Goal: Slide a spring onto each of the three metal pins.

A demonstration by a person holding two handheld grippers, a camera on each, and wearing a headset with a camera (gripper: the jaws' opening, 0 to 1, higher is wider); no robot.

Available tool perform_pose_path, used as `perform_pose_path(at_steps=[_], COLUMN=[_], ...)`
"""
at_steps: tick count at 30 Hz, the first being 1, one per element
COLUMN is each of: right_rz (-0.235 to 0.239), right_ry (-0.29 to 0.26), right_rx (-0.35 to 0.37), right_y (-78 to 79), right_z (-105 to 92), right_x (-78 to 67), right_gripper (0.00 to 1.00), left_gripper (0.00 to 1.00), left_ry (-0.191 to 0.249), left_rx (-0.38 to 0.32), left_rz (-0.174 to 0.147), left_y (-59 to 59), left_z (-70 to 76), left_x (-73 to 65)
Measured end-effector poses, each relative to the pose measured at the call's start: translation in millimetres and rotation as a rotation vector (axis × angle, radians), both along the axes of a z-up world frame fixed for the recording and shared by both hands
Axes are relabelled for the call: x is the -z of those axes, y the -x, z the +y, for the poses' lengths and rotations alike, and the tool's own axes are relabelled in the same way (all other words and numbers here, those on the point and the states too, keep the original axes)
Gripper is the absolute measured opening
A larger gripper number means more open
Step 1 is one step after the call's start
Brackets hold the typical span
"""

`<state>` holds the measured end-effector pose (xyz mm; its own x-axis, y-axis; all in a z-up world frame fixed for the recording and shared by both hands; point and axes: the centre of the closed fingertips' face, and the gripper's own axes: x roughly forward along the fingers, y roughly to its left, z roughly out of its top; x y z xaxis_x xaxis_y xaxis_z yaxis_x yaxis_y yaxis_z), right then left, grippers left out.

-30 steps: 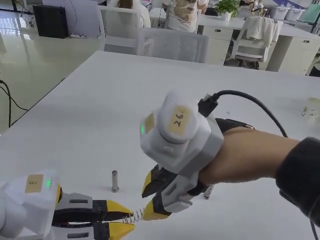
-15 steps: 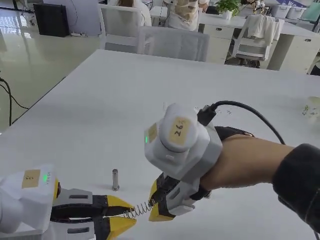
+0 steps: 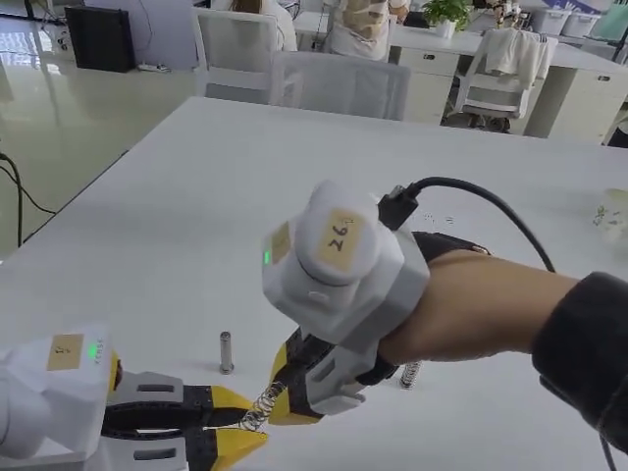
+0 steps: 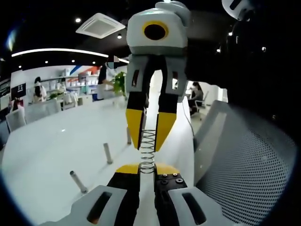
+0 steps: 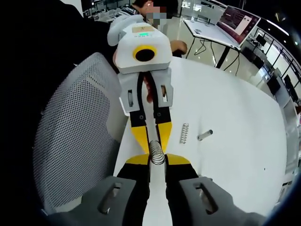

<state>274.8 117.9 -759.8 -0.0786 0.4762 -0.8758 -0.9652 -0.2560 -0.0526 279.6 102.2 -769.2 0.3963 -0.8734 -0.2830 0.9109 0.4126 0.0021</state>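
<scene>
A small steel spring (image 3: 263,404) is held between both grippers just above the white table (image 3: 196,216). My left gripper (image 3: 250,432), at the bottom left, is shut on one end of it (image 4: 148,165). My right gripper (image 3: 280,397) faces it tip to tip, and its yellow jaws are shut on the other end (image 5: 156,153). One upright metal pin (image 3: 227,352) stands just left of the grippers. In the left gripper view three pins (image 4: 108,153) (image 4: 78,181) (image 4: 128,135) stand on the table. A second spring (image 3: 410,374) lies by the right hand.
The right gripper's black cable (image 3: 491,211) loops over the forearm. A grey mesh chair (image 3: 339,86) stands at the table's far edge, with desks and people behind it. A clear object (image 3: 610,211) sits at the right edge of the table.
The right gripper has moved left, closer to the left gripper's tips, and less of the spring shows between them. The left gripper has stayed put.
</scene>
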Motion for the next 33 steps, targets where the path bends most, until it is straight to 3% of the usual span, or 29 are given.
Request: perform_pose_path(at_steps=[22,33], right_rz=[0.019,0.008], right_ry=[0.004,-0.003], right_rx=[-0.025,-0.010], right_y=[9.2,4.0], right_z=[10.6,10.5], right_x=[6.1,3.7], right_gripper=[0.08,0.08], left_gripper=[0.02,0.04], left_ry=[-0.012,0.019], left_rx=[0.014,-0.014], left_rz=[-0.002,0.003], left_y=[0.4,-5.0], left_z=[-1.4,1.4], left_x=[0.5,0.0])
